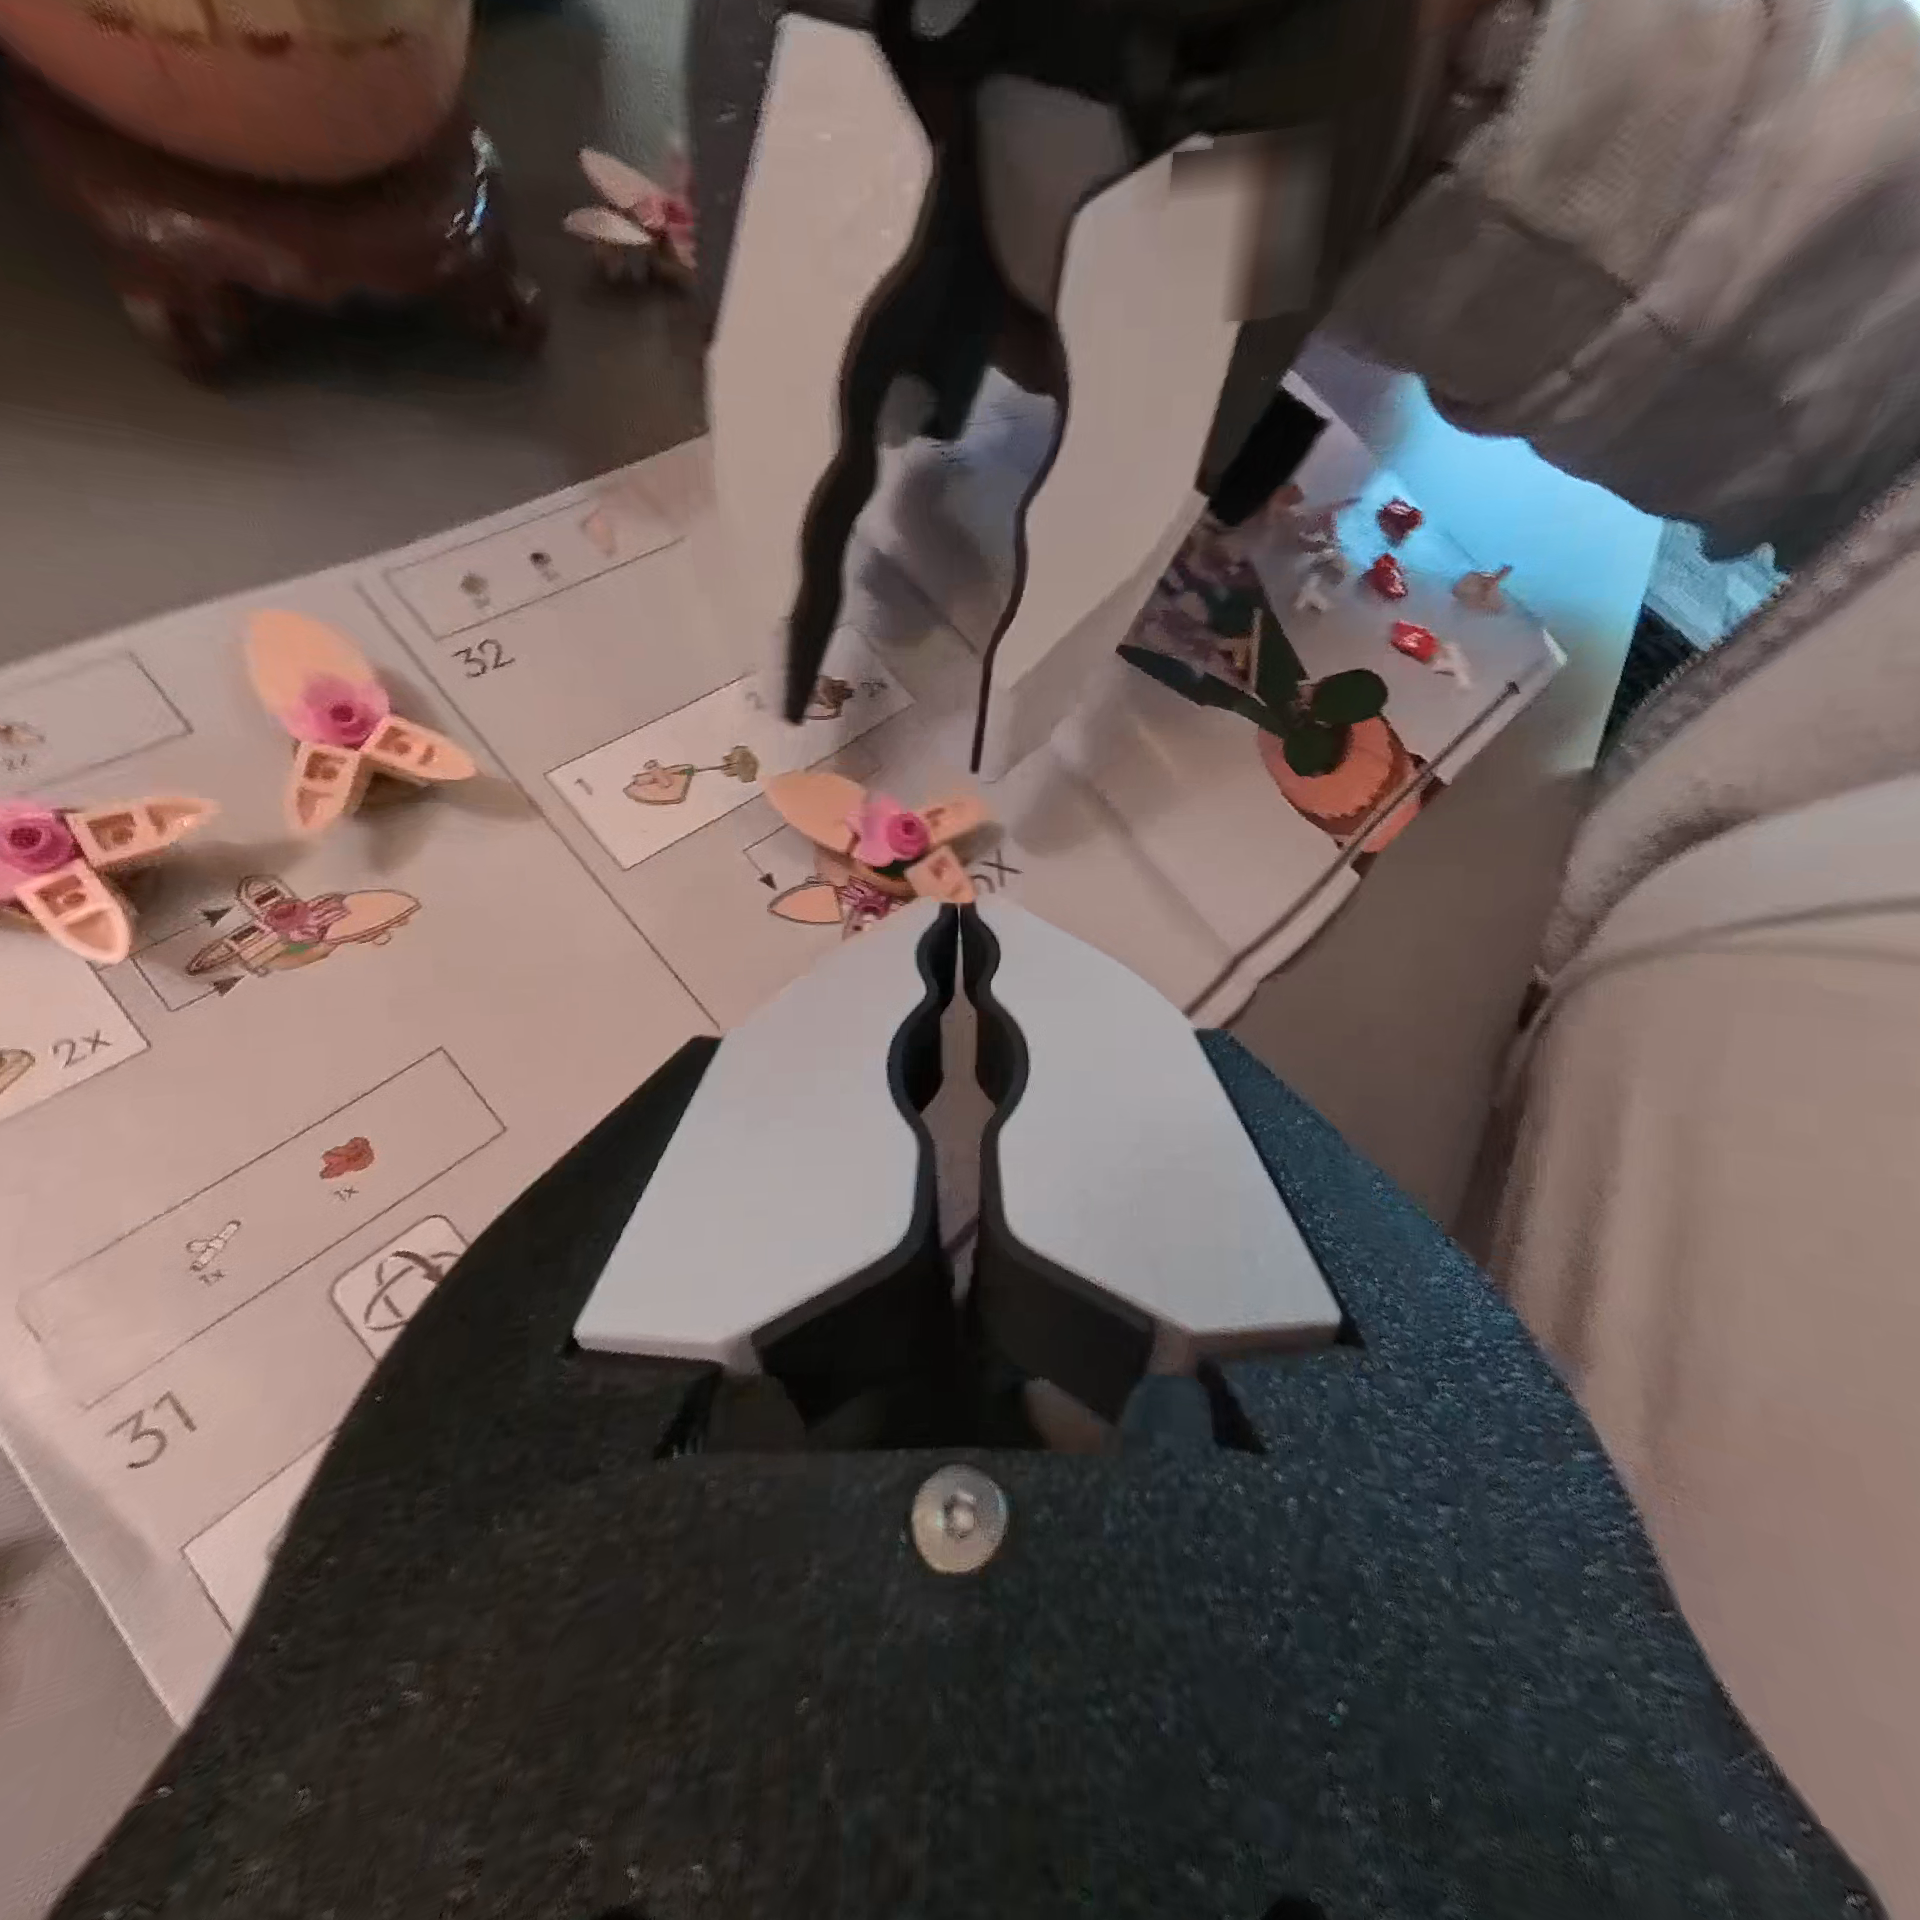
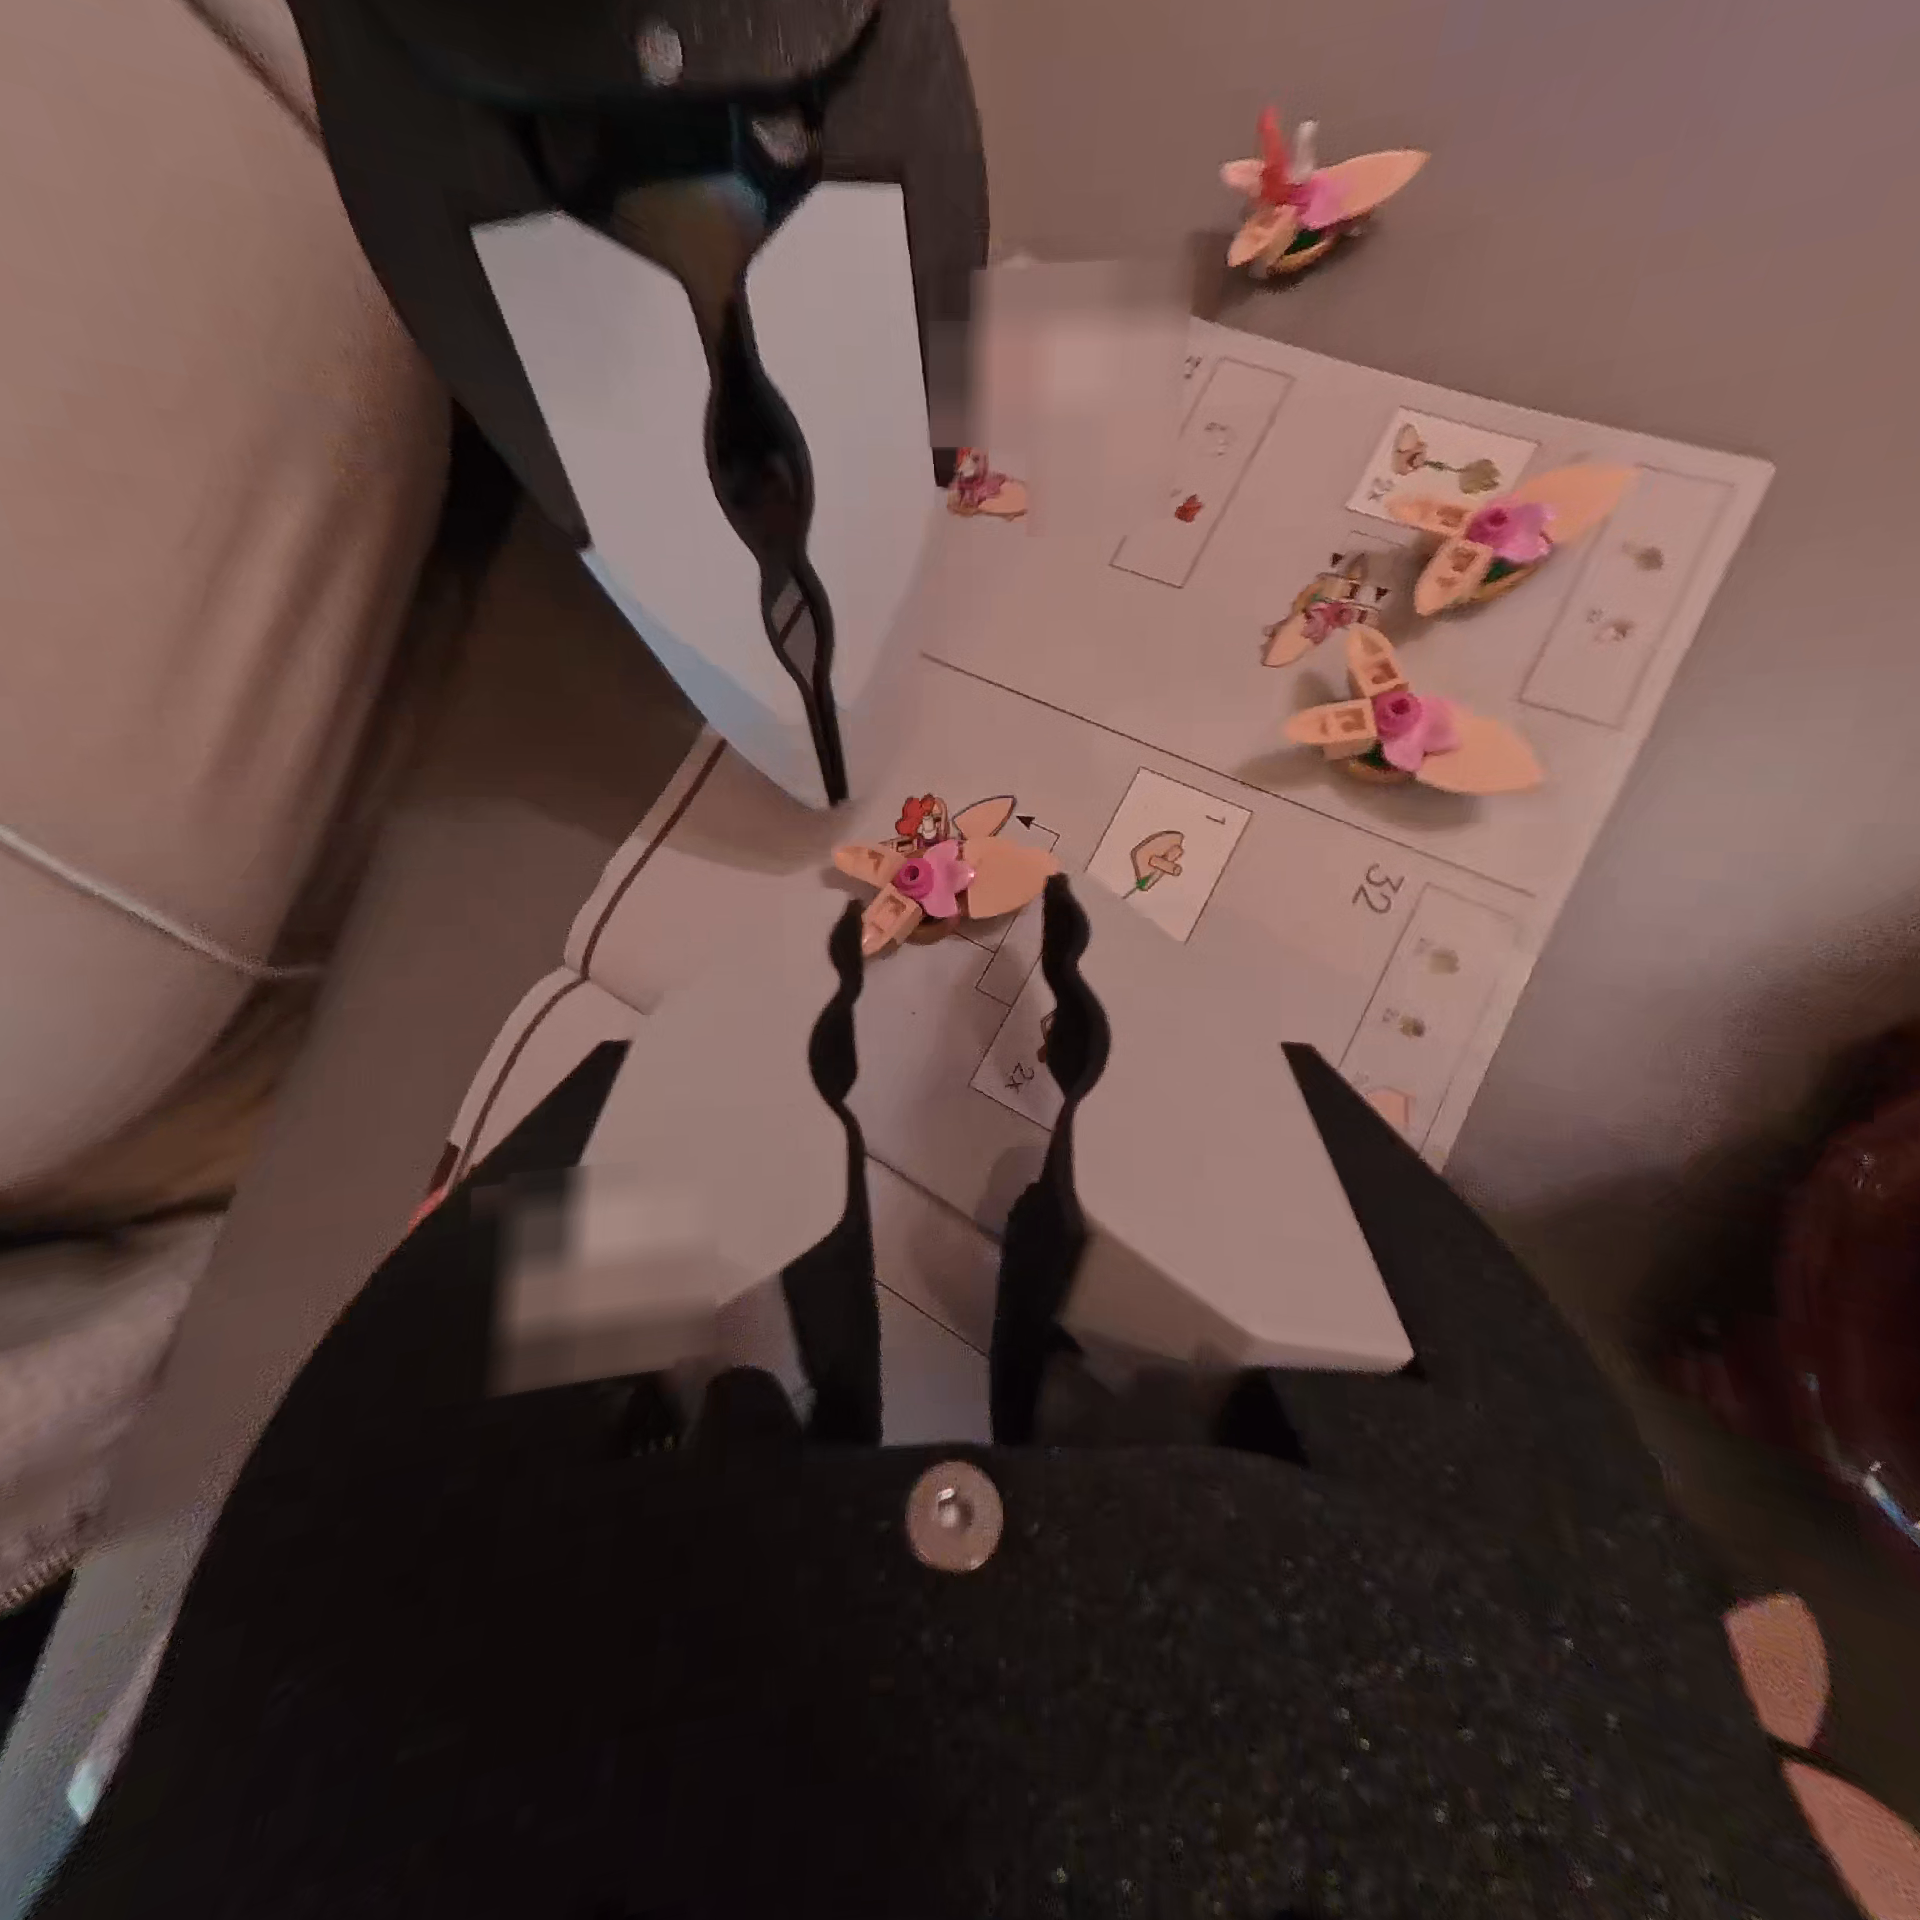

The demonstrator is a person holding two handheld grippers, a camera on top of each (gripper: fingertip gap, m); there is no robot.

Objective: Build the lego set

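Observation:
A small lego flower [image 1: 883,831] with peach petals and a pink centre lies on the open instruction booklet [image 1: 416,1039]. My left gripper [image 1: 957,914] is shut and empty, its tips right at the flower's near edge. My right gripper [image 1: 888,743] comes in from the far side, open, with its tips just above the flower. In the right wrist view, the flower [image 2: 935,878] sits at the tips of the open right gripper [image 2: 951,904], partly between them. The shut left gripper [image 2: 831,795] points down at the flower's left petal.
Two more flowers [image 1: 343,727] [image 1: 62,862] lie on the booklet's left, and another [image 1: 634,208] on the table behind. A dark wooden stand [image 1: 291,260] stands at the far left. Loose red pieces [image 1: 1392,577] lie at the right. Beige sleeves [image 1: 1714,1039] fill the right. Only a small space, under 4 cm, lies between the two pairs of fingers.

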